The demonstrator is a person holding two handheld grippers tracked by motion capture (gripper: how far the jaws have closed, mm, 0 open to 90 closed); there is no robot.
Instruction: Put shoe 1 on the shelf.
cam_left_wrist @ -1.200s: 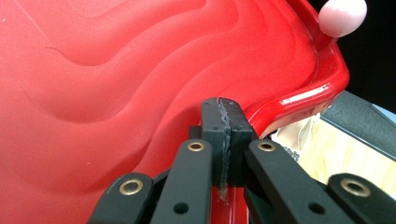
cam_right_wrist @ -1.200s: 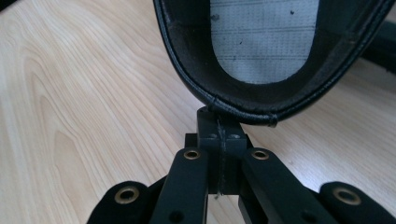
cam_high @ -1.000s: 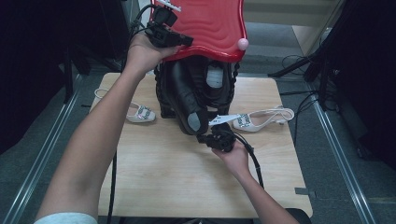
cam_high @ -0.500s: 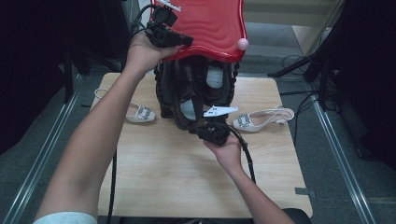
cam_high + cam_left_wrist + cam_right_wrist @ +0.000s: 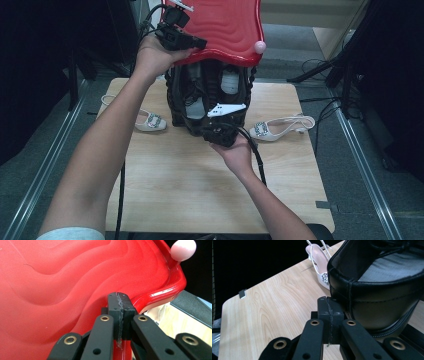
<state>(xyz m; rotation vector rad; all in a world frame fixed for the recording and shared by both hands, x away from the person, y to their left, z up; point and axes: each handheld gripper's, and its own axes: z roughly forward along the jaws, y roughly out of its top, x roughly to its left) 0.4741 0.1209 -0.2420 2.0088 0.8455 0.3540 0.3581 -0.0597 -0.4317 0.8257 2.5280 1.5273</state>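
My left gripper (image 5: 192, 42) is pinched shut on the red lid's (image 5: 225, 27) near-left edge, holding it up over the black basket (image 5: 210, 97) at the tabletop's (image 5: 200, 185) far middle. My right gripper (image 5: 220, 131), closed on nothing I can see, sits touching the basket's near rim, with its opening just above.

Left hand-held gripper (image 5: 176, 31) raised high, jaws closed; right hand-held gripper (image 5: 220, 131) lower, mid-table, jaws closed.
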